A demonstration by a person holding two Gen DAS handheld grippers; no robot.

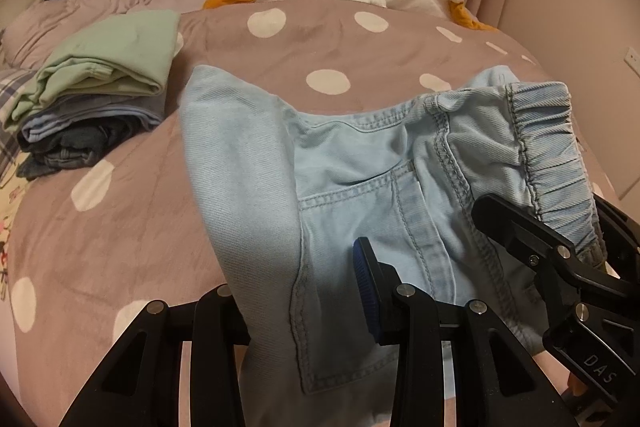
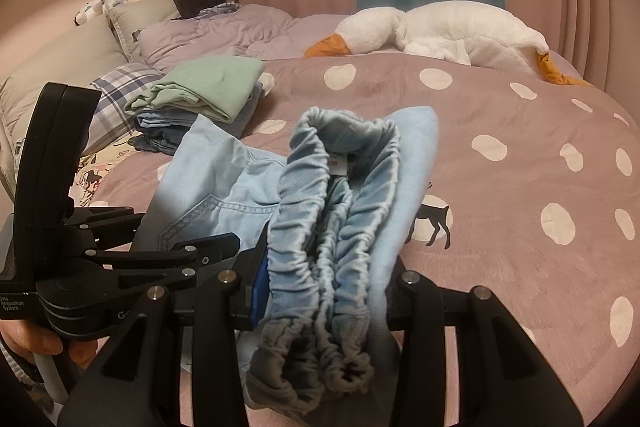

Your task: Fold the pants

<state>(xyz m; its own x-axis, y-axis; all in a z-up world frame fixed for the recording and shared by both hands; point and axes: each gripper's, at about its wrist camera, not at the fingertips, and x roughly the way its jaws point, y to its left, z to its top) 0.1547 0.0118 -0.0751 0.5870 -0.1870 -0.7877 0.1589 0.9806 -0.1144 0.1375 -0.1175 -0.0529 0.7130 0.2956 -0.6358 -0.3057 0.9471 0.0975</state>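
Left gripper [image 1: 316,307], right gripper [image 2: 324,291] clamped on pants [image 1: 360,167] waistband; blanket [image 1: 320,39] open beyond.

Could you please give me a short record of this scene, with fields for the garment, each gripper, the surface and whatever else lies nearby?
garment: light blue jeans, elastic waistband bunched
left gripper: shut on the jeans' fabric
right gripper: shut on the waistband
surface: mauve polka-dot blanket on a bed
nearby: stack of folded clothes, green piece on top
far side: white plush goose
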